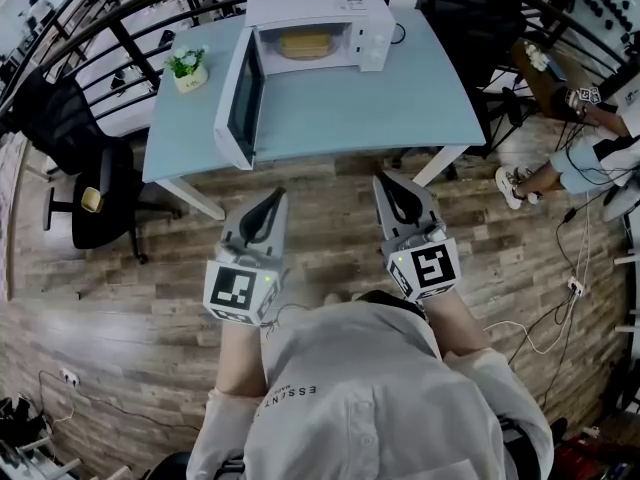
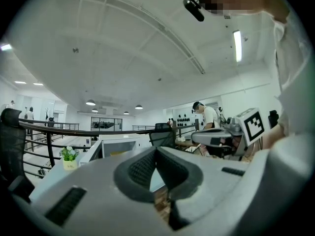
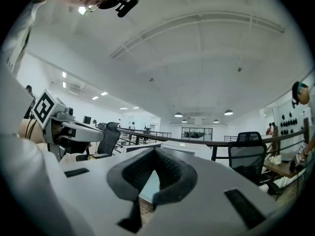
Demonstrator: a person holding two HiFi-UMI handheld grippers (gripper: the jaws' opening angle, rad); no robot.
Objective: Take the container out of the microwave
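Well, on the far side of the blue table (image 1: 330, 108) the white microwave (image 1: 315, 3) stands open, door (image 1: 240, 103) swung left, and the container (image 1: 305, 44) sits inside: probably light and stiff, best taken by its near rim; it looks low and yellowish. Our left gripper (image 1: 272, 196) and right gripper (image 1: 386, 181) hover near us, jaws pressed together, empty.

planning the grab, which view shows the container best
Head view: the container sits in plain sight inside the open microwave. Left gripper view catches only a distant yellowish sliver; right gripper view shows none.
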